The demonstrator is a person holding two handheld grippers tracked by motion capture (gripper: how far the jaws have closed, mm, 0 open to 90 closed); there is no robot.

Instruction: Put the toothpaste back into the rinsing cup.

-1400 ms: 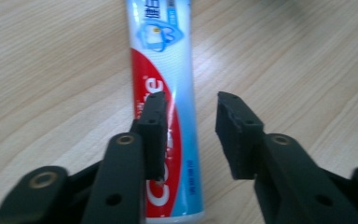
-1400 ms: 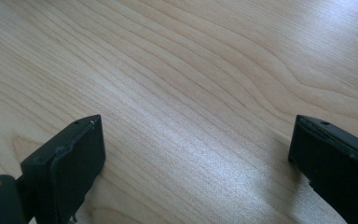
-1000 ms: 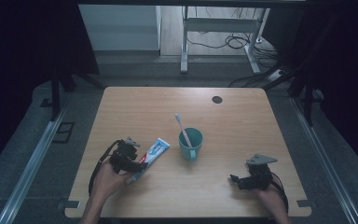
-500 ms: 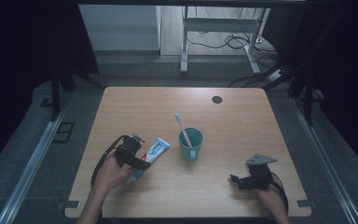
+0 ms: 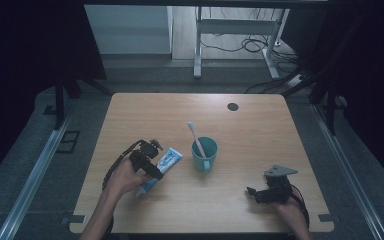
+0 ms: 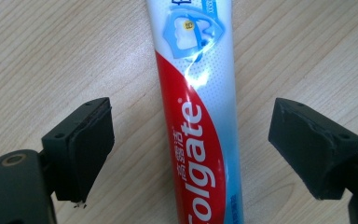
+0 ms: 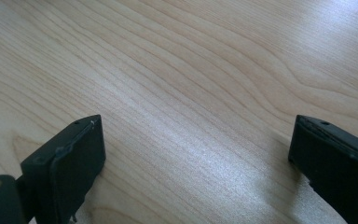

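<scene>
As the left gripper (image 6: 189,140) spreads its jaws, the toothpaste tube (image 6: 198,121) lies released at lower left; right gripper (image 7: 196,154) gapes idle.

red, white and blue toothpaste tube (image 6: 196,116) flat on the table (image 5: 260,125)

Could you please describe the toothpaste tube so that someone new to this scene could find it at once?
On the wooden table, look left of the teal cup that holds a toothbrush. The toothpaste tube lies flat there between the open jaws of the left gripper, untouched by them. It alone is red, white and blue with printed lettering.
</scene>
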